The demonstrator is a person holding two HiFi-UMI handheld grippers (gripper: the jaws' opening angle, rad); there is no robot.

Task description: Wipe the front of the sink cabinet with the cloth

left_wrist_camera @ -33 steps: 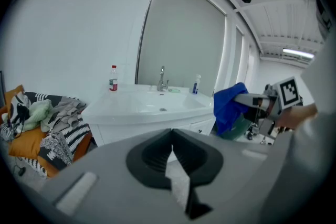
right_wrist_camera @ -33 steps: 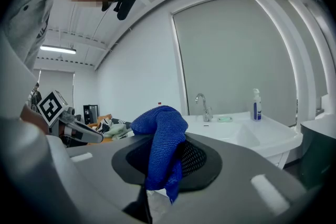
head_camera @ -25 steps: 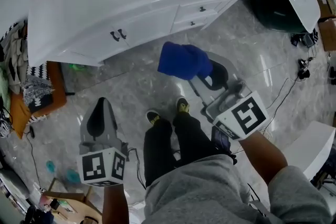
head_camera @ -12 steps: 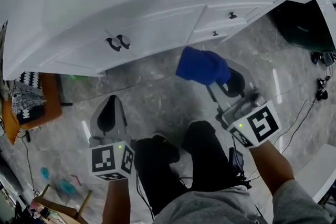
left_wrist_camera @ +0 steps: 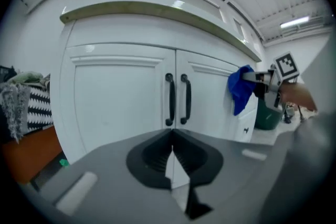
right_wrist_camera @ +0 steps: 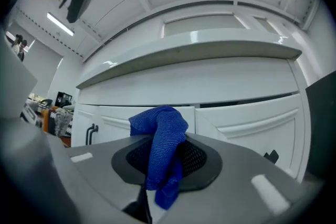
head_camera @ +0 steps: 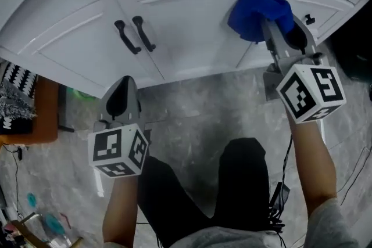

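The right gripper (head_camera: 272, 25), in the upper right of the head view, has its jaws clamped on a bunched blue cloth (head_camera: 254, 13). In the right gripper view the cloth spills up and over the jaw tips. It sits at the upper right corner of the right-hand door of the white sink cabinet (head_camera: 192, 38), beside the seam with the drawers. It looks to be against the panel, though actual contact cannot be confirmed. The two black door handles (head_camera: 133, 35) stand in the upper left of centre, well apart from the cloth. The left gripper (left_wrist_camera: 172, 136) hangs low at the left over the grey marbled floor (head_camera: 192, 107), its jaws pressed together with nothing between them, pointing at the handles
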